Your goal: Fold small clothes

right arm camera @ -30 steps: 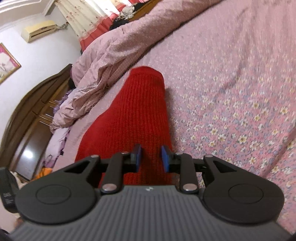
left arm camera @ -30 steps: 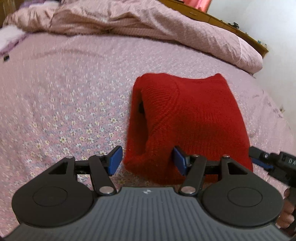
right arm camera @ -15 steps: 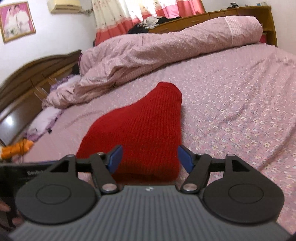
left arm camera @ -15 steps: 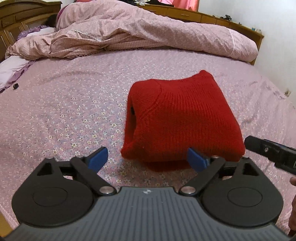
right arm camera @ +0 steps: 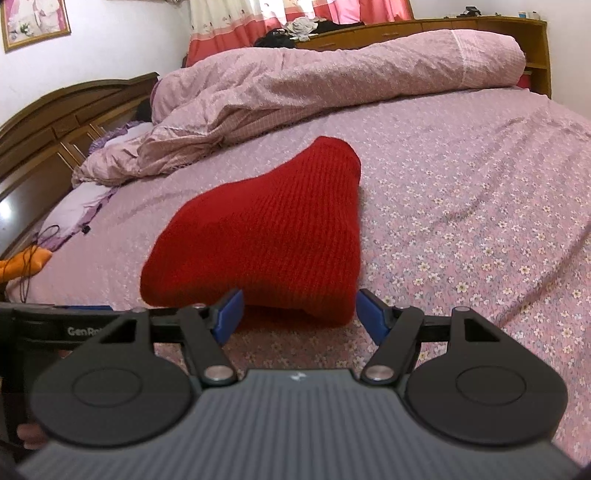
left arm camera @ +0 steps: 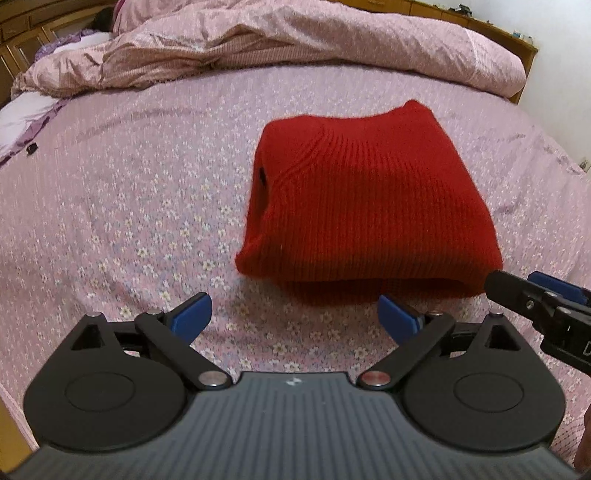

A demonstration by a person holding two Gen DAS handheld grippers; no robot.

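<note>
A red knit sweater [left arm camera: 365,199] lies folded into a compact stack on the pink flowered bed sheet [left arm camera: 129,206]; it also shows in the right wrist view [right arm camera: 266,240]. My left gripper [left arm camera: 295,319] is open and empty, just short of the sweater's near edge. My right gripper [right arm camera: 297,314] is open and empty, its blue pads either side of the sweater's near corner, not touching it. The right gripper's tip shows at the right edge of the left wrist view [left arm camera: 535,295].
A rumpled pink duvet [right arm camera: 314,85] lies across the far side of the bed. A dark wooden headboard [right arm camera: 55,122] is at left, with an orange object [right arm camera: 22,264] and cables near the pillow. A wooden shelf unit [right arm camera: 480,26] runs behind the bed.
Both grippers opened wide and pulled back from the sweater, letting it go. The folded sweater stays flat on the sheet.
</note>
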